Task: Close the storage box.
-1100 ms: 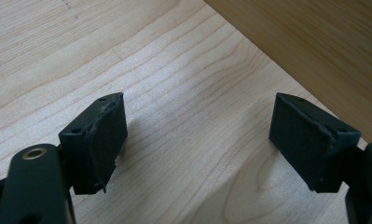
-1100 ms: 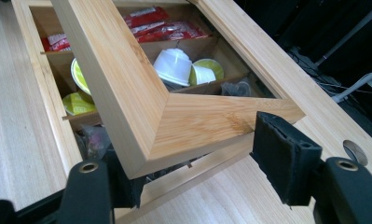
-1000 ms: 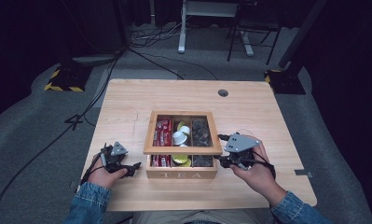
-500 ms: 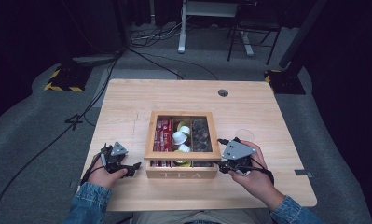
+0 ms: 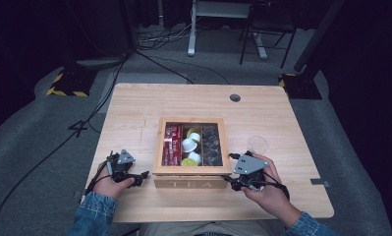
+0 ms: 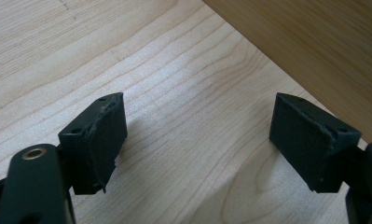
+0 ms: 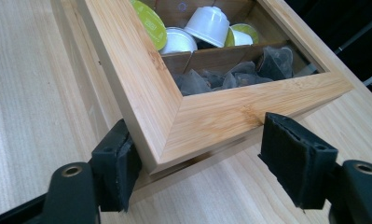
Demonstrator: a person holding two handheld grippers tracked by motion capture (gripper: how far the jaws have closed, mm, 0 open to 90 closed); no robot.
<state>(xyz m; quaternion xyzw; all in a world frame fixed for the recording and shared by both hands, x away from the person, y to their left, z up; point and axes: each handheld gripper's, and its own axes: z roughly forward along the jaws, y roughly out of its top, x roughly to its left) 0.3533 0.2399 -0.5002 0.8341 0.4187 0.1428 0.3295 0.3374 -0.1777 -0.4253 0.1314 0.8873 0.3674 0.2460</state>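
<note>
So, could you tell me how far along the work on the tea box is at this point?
Little looks done: the tea box lid lies flat and closed over the pods and tea bags. In hand: the right gripper, jaws just opening, straddles the lid's near corner, one pad touching. The left gripper waits open over the table. Left, probably: lifting the lid.

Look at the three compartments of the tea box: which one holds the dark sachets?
The right-hand compartment of the tea box, nearest the clear cup; the middle holds white and green pods, the left red packets.
</note>
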